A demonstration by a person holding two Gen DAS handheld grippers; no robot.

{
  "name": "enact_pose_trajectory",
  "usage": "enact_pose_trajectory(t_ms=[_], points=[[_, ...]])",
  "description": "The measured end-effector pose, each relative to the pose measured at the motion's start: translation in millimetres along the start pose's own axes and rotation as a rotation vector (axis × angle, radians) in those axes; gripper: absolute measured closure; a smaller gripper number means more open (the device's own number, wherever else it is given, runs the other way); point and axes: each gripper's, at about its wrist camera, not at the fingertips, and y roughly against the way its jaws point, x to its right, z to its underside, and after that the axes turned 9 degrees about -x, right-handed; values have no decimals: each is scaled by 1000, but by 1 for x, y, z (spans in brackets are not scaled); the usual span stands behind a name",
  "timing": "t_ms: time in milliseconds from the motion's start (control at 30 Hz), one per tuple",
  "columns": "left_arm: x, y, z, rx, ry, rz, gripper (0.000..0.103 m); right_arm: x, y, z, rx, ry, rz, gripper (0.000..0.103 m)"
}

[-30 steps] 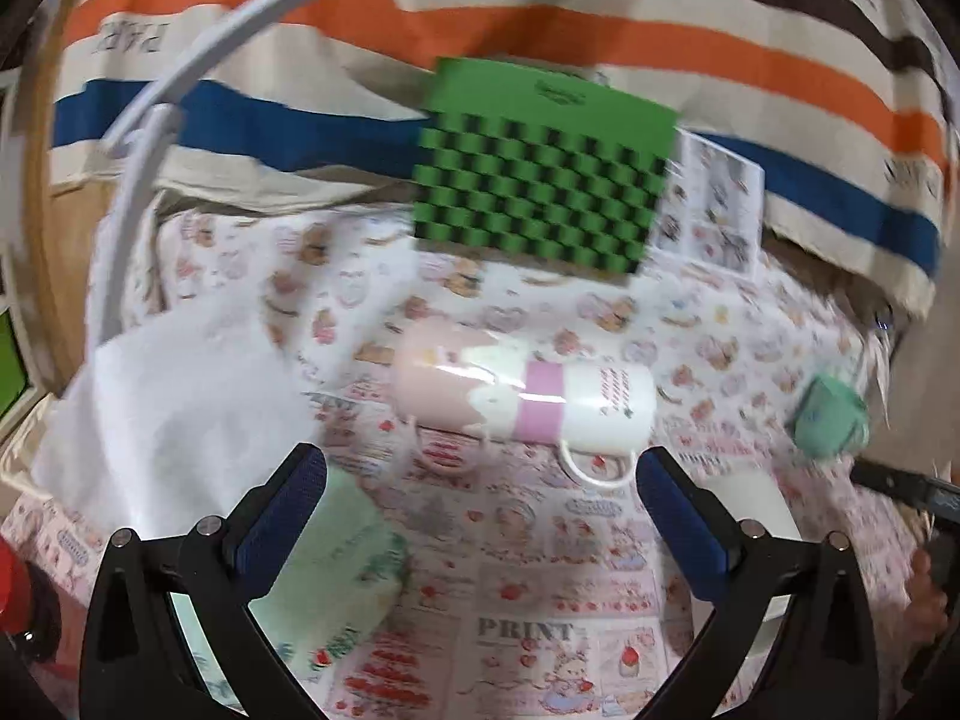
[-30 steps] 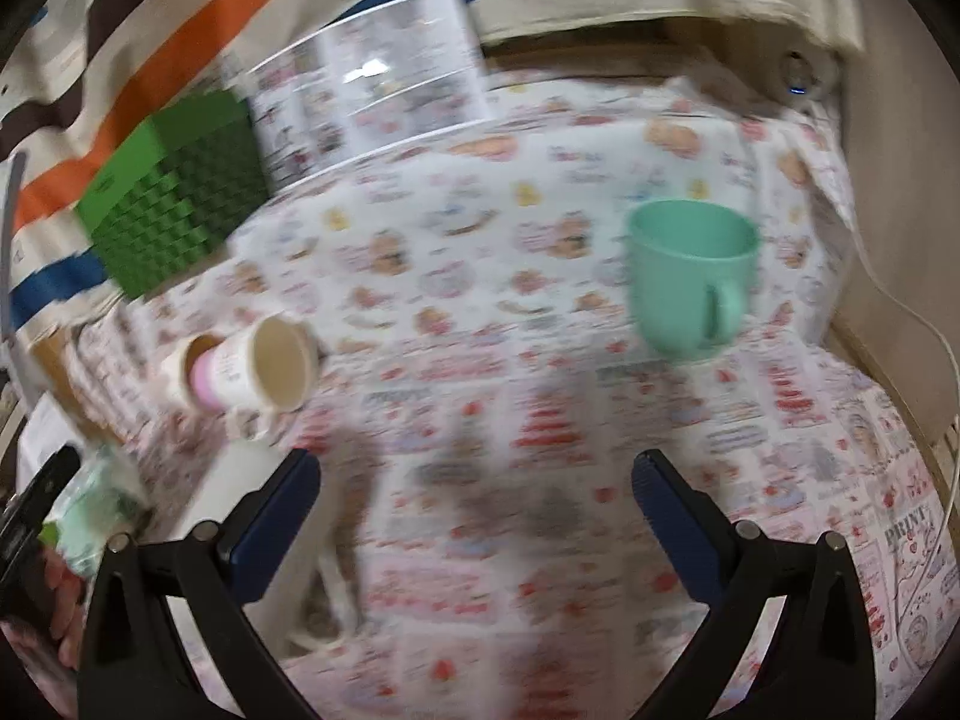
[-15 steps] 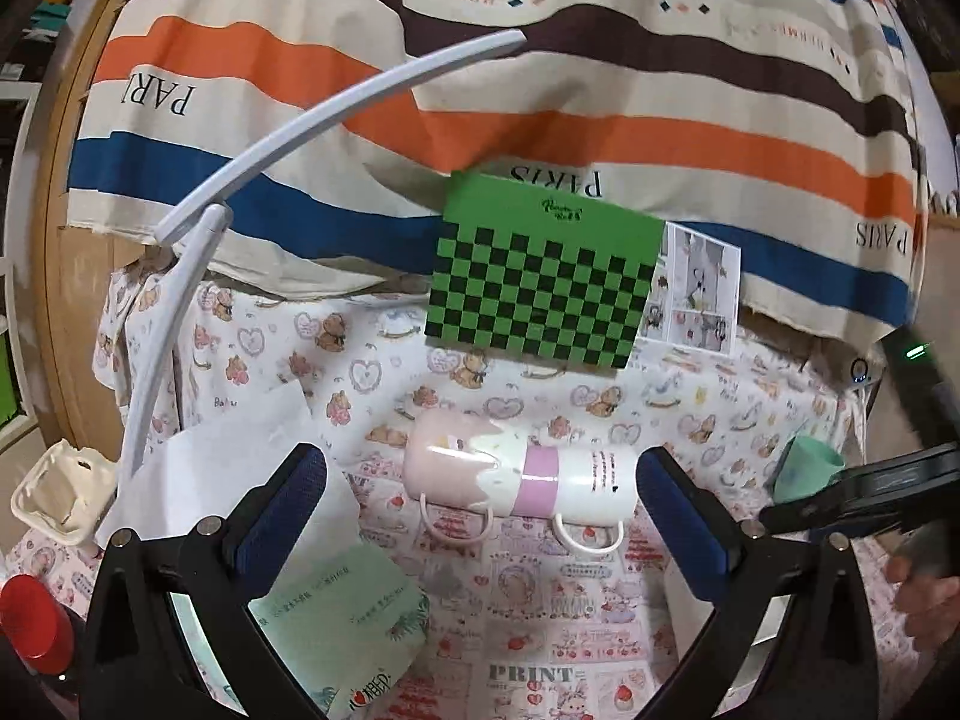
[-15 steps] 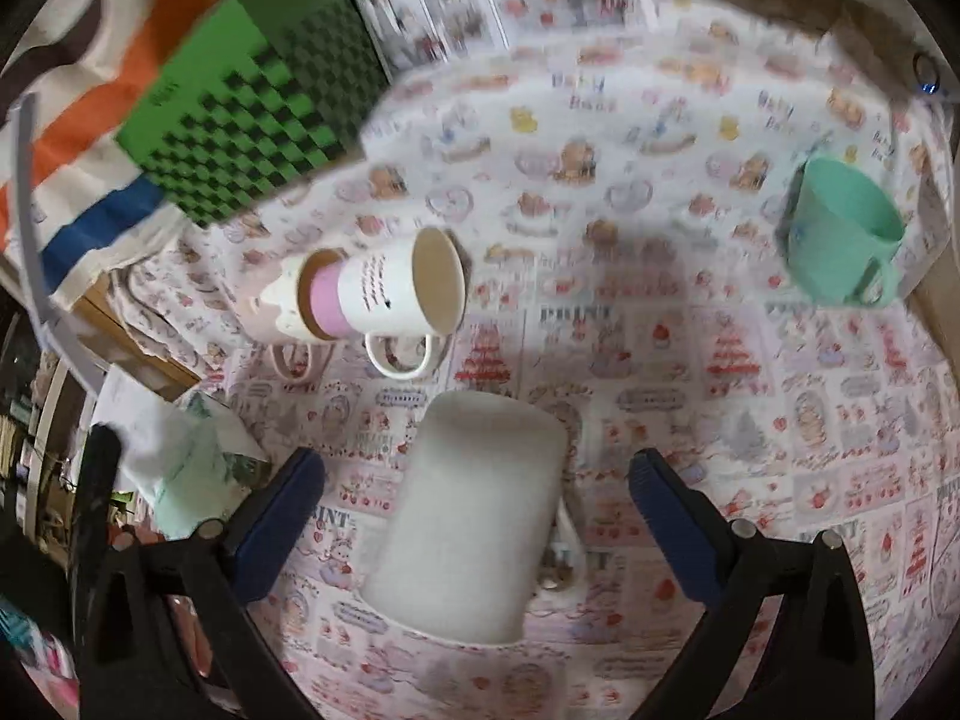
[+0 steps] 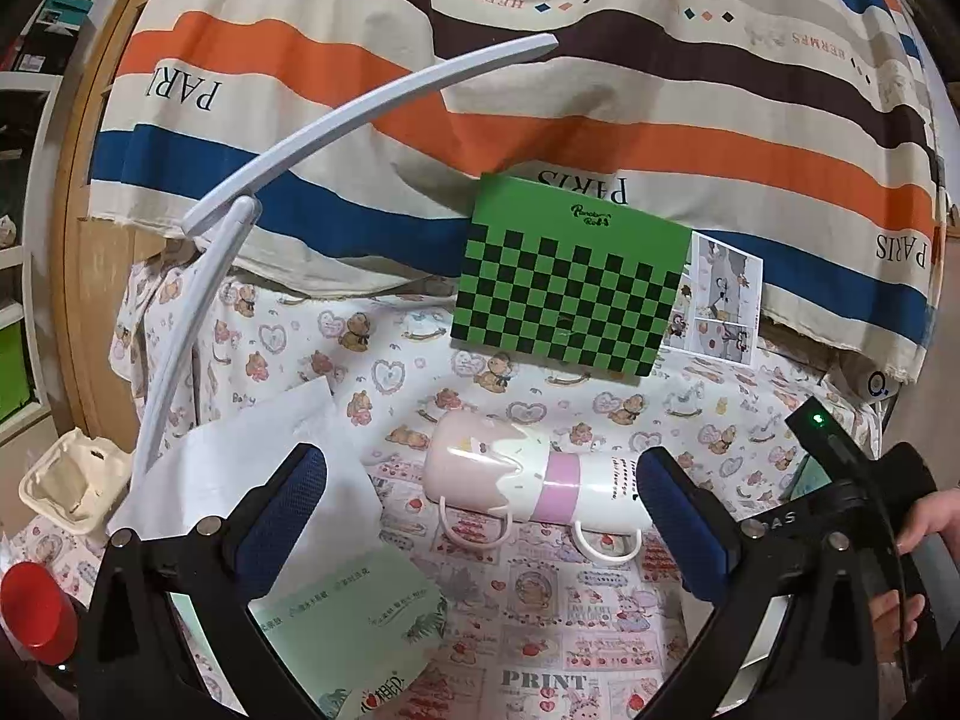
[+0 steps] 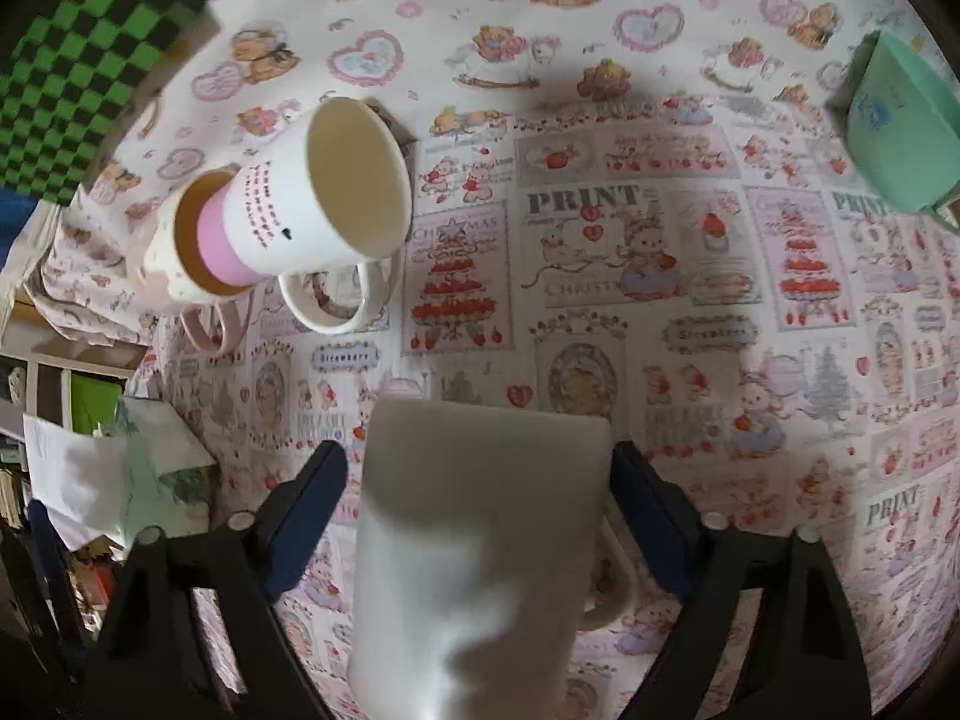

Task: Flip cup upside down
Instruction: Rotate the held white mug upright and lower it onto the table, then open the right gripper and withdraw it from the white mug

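Note:
A plain white mug point(image 6: 474, 546) stands on the patterned cloth in the right wrist view, seen from above, its handle to the right. My right gripper point(image 6: 480, 498) is open with a finger on each side of it, not touching. My left gripper point(image 5: 480, 510) is open and empty, held back from two nested mugs point(image 5: 528, 480) that lie on their sides, a white one with a pink band inside a pink one. They also show in the right wrist view point(image 6: 288, 210). The right gripper's body point(image 5: 840, 516) shows at the right of the left wrist view.
A mint green cup point(image 6: 894, 132) stands at the far right. A green checkered box point(image 5: 570, 294) leans on the striped backdrop. A white curved lamp arm point(image 5: 198, 276), white paper point(image 5: 258, 450), a green packet point(image 5: 348, 618) and a red cap point(image 5: 36, 612) are at the left.
My right gripper has moved forward and down over the white mug, so its fingers now flank it. My left gripper has lifted and pulled back slightly. The nested mugs have not moved.

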Motion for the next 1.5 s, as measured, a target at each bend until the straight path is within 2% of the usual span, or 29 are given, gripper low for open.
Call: enact_pose_trajectory(t_ms=[200,467,600,800,1033,1200,1233,1267,1300,1367,1500], points=[[2,6,-2,11,-2,26,1,1,9,10,36,12,-13,26],[-9,8,-5,-2,67,69,1,-16,58,47,166,189,30,26],[-17,5,-7,-15,102,90,1,-27,67,61,252,266,117,27],[-27,-12,-6,-93,163,120,1,-48,61,67,403,383,289,27],[-20,-13,-5,-76,115,73,1,-58,47,53,397,434,334,27],[-15,-8,-5,-53,73,56,1,-60,42,45,429,444,307,26],[-14,-7,-5,-52,67,52,1,-60,43,45,461,445,311,25],[-13,-8,-5,-51,60,46,1,-61,44,46,491,450,319,16],[-13,-8,-5,-50,56,40,1,-61,48,50,543,460,318,8],[-12,-9,-5,-55,52,38,1,-59,56,62,660,490,293,1],[-7,-8,-3,-48,35,27,1,-48,71,99,856,580,238,0]])
